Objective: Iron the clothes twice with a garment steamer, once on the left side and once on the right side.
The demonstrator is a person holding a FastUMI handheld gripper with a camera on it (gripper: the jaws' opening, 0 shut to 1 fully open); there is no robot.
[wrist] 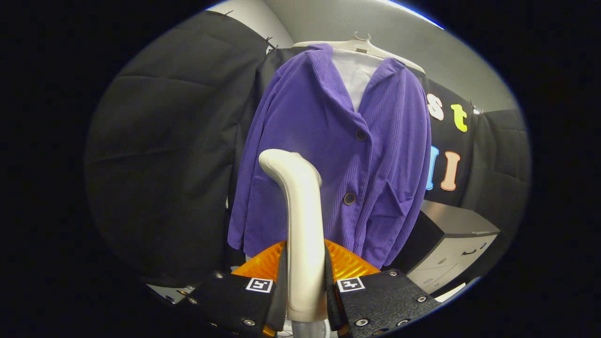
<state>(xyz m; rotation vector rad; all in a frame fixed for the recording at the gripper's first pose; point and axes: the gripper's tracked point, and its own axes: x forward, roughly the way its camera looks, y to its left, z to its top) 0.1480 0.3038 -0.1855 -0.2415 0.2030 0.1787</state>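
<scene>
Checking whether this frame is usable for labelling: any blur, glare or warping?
Gripper view: sharp overall; fisheye bends the booth walls; the purple jacket is evenly lit; mild sheen on the white steamer handle, clamped in the gripper; cabinet stretched near the rim.

one jacket [328,155], one steamer [303,225], one hanger [361,44], one cabinet [450,244]

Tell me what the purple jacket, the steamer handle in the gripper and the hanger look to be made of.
Purple jacket: corduroy-like fabric, matte, with fine vertical ribs.
Steamer handle: likely smooth cream plastic with a soft sheen; the gripper has both fingers pressed on it.
Hanger: probably pale plastic, judging by its smooth, even surface, though it is too small to be sure.
</scene>
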